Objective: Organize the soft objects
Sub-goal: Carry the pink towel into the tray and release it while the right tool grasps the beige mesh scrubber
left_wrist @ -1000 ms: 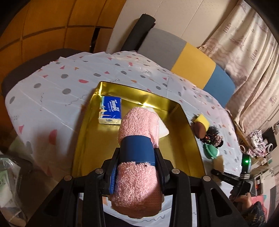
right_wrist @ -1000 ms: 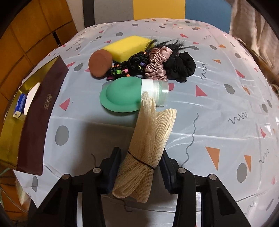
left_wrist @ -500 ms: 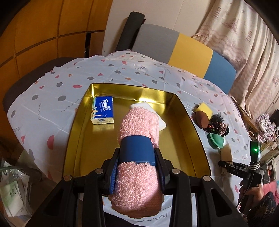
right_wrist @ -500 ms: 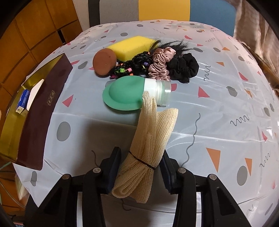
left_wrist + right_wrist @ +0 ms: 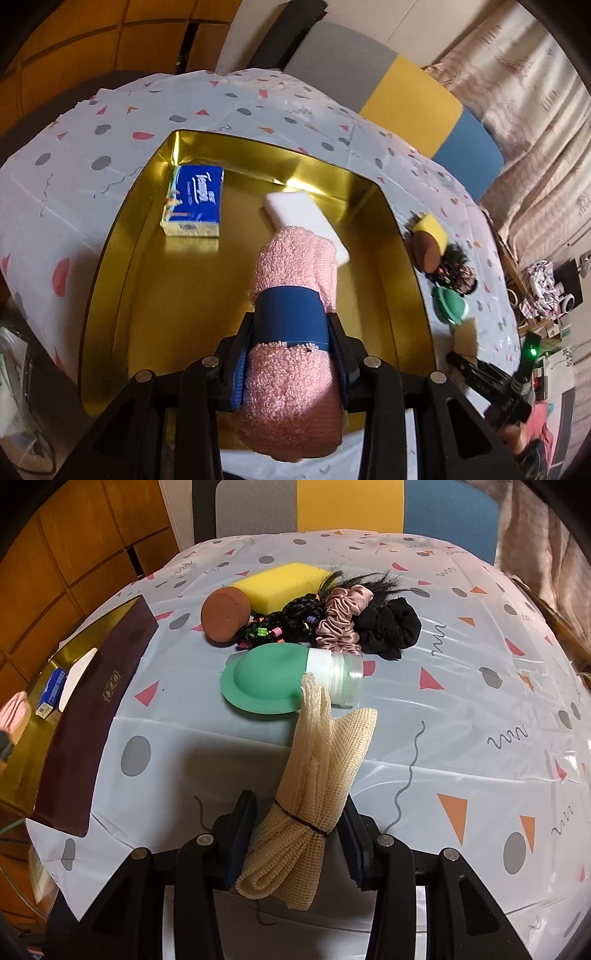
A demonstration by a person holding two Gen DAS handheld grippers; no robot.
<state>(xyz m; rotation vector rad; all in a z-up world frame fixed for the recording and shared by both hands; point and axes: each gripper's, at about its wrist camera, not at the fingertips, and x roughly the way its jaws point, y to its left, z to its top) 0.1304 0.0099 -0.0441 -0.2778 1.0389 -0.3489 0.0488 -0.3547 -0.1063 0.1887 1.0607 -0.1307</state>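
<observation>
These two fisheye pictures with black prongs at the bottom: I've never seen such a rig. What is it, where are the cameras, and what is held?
No robot here: a person carries a pair of handheld tongs in each hand, each with a camera looking forward along its two fingers.

The left wrist view shows the left tongs shut on a rolled pink towel with a blue band, above a gold tray that holds a blue tissue pack and a white sponge.

The right wrist view shows the right tongs shut on a tied bundle of cream mesh cloth. On the patterned tablecloth beyond lie a green silicone bottle, a yellow sponge, a brown puff and hair scrunchies.
</observation>
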